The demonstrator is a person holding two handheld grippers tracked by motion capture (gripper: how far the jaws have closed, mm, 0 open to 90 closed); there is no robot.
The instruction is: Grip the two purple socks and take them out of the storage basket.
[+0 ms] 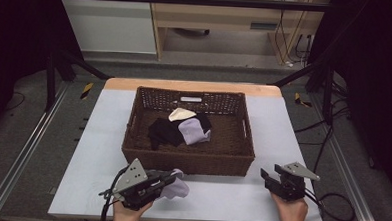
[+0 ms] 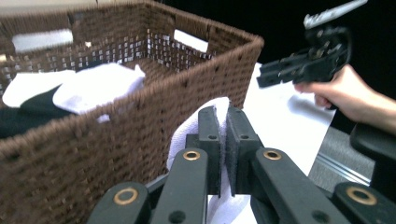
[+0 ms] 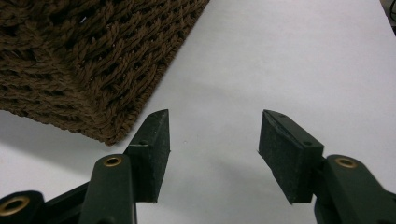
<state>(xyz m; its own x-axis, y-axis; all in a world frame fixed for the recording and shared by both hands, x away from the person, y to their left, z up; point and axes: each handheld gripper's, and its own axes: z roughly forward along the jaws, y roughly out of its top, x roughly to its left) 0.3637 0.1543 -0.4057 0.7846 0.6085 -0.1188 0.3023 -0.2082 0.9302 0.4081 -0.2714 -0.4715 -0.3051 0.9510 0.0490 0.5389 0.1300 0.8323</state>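
Clearly pinched, pale cloth [image 2: 194,128] between left gripper [image 2: 223,122] fingers [image 2: 208,135], beside basket [image 2: 140,116]

Pale grey flat-topped bench [image 1: 260,193] with a light wooden far edge. Dark brown rectangular woven wicker basket [image 1: 186,162] sits directly on it, centred toward the far side. Pale lilac crumpled cloth [image 1: 178,188] at near-left, just in front of the basket.
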